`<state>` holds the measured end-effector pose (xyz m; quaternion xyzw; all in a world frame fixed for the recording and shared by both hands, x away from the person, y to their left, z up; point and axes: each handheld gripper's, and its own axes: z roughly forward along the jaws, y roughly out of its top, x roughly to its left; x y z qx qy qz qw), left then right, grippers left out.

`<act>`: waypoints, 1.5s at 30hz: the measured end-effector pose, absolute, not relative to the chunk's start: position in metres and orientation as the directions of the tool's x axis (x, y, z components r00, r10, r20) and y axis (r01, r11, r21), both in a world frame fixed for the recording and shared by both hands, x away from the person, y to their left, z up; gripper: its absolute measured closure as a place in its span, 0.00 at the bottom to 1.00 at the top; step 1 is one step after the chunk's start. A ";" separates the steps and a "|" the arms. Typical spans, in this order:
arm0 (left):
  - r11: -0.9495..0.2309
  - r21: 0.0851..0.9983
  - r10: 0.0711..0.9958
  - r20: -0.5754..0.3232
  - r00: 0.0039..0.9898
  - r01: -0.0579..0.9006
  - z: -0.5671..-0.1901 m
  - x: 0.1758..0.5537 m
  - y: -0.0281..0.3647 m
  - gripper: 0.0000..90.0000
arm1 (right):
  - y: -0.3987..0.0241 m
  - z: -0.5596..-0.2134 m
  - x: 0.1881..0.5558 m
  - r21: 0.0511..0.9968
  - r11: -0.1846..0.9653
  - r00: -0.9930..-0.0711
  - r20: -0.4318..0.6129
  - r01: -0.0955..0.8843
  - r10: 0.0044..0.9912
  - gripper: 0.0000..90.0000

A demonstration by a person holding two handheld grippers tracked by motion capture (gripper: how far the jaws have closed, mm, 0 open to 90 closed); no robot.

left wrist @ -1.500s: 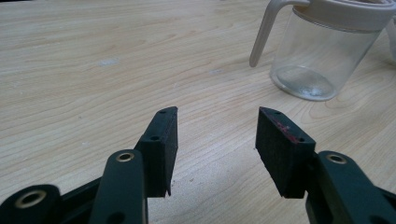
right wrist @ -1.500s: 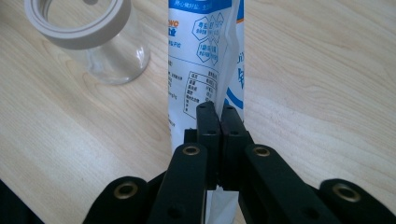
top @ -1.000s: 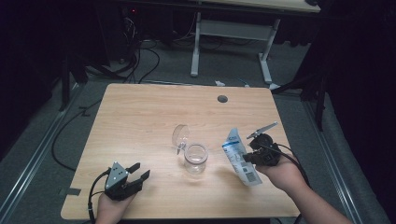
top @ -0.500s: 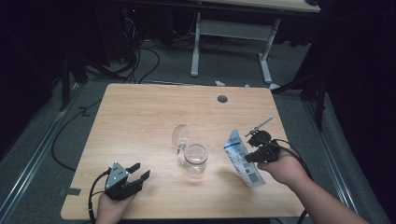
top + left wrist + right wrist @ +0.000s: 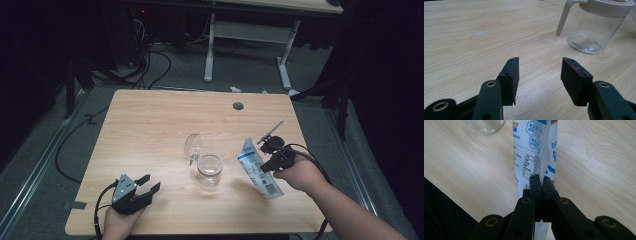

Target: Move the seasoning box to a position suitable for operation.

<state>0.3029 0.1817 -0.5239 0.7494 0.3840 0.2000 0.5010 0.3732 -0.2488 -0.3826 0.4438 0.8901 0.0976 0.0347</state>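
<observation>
The big light wooden table (image 5: 150,130) holds a clear glass jar with a pale plastic rim (image 5: 209,170), just left of the right gripper (image 5: 263,161). That gripper pinches a white and blue printed pouch (image 5: 257,170). The left gripper (image 5: 146,186) sits spread wide, gripping nothing.

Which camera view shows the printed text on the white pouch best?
The right gripper view: the white pouch stands close, its print sharp, pinched in the right claw. The high view shows it small, text unreadable.
</observation>
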 end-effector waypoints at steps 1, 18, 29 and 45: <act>-0.203 0.905 0.775 -0.085 0.626 0.374 -0.524 0.303 0.182 0.55 | -0.248 -0.383 0.373 0.200 0.589 -0.605 0.024 0.783 0.796 1.00; -0.213 0.916 0.758 -0.065 0.649 0.340 -0.522 0.298 0.174 0.53 | -0.246 -0.376 0.371 0.177 0.596 -0.608 0.021 0.783 0.793 1.00; -0.291 0.926 0.641 0.003 0.768 0.239 -0.524 0.280 0.107 0.51 | -0.241 -0.369 0.366 0.206 0.586 -0.602 0.020 0.784 0.799 1.00; -0.314 0.914 0.530 -0.058 0.846 0.259 -0.512 0.286 0.047 0.51 | -0.227 -0.357 0.357 0.240 0.609 -0.635 0.044 0.756 0.771 1.00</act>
